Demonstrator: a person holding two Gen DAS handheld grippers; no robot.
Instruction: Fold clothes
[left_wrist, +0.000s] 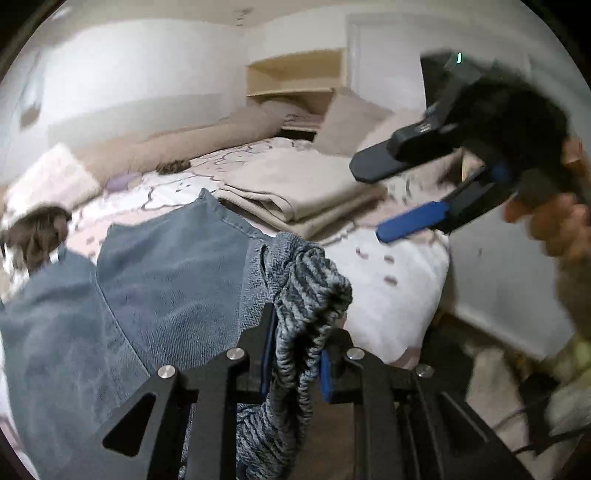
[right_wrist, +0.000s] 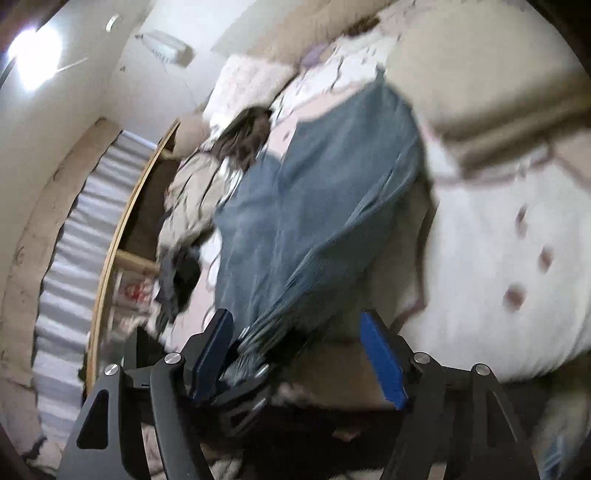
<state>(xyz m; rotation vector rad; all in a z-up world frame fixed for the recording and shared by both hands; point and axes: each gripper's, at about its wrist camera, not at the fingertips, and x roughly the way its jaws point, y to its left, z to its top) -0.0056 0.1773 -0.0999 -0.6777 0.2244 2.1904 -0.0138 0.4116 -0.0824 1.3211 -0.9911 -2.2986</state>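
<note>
A blue-grey knit garment (left_wrist: 159, 295) lies spread on the bed, reaching to its near edge. My left gripper (left_wrist: 295, 354) is shut on a bunched ribbed edge of that garment (left_wrist: 306, 295) at the bed's near side. My right gripper (left_wrist: 373, 199) hangs open and empty in the air above the bed at the right, held by a hand. In the right wrist view the right gripper (right_wrist: 299, 354) stands open over the near end of the blue-grey garment (right_wrist: 314, 206), with the left gripper's black frame (right_wrist: 240, 391) below it. The view is motion-blurred.
A folded beige cloth (left_wrist: 295, 192) lies on the white patterned bedspread (left_wrist: 388, 280) behind the garment. Beige pillows (left_wrist: 347, 122) and a shelf (left_wrist: 295, 77) stand at the back. A brown furry thing (left_wrist: 33, 236) lies at the left. More clothes (right_wrist: 192, 192) pile at the bed's edge.
</note>
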